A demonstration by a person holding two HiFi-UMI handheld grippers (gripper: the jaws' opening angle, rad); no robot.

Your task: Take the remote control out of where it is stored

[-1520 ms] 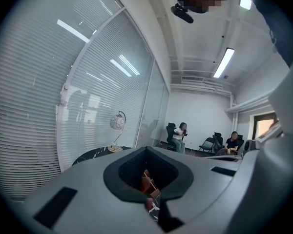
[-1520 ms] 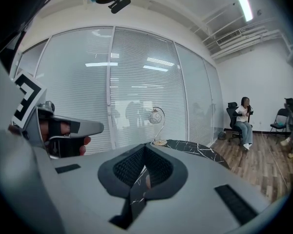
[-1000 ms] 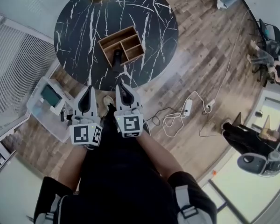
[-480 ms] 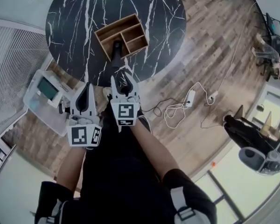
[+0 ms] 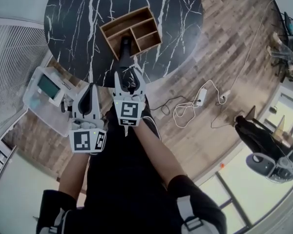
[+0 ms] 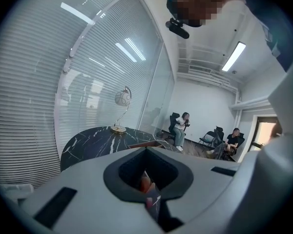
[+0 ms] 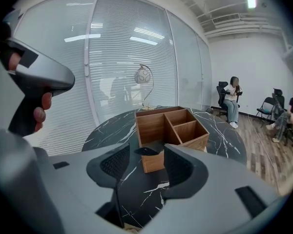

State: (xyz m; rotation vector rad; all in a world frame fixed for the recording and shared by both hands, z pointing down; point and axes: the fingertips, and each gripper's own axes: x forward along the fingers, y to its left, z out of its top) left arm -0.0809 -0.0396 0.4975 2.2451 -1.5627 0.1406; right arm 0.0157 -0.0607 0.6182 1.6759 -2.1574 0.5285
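A black remote control (image 5: 125, 48) stands tilted in the front compartment of a wooden organizer (image 5: 136, 23) on the round black marble table (image 5: 78, 13). My right gripper (image 5: 128, 77) hovers at the table's near edge, short of the remote. Its jaws have just been opening and hold nothing. In the right gripper view the remote's top (image 7: 147, 151) shows beyond the gap between the jaws of my right gripper (image 7: 146, 165), in front of the organizer (image 7: 173, 126). My left gripper (image 5: 90, 88) hangs lower and to the left over the floor, shut and empty. Its closed tips (image 6: 147, 151) point at the table (image 6: 93, 143).
A clear plastic bin with a device (image 5: 48, 97) sits on the floor left of the table. White cables and a power strip (image 5: 195, 104) lie on the wood floor to the right. A globe lamp (image 7: 143, 77) stands at the table's far edge. People sit on chairs (image 7: 231, 101) beyond.
The right gripper's jaws went from shut to open. That gripper has moved toward the table's edge and the remote. The left gripper sank a little.
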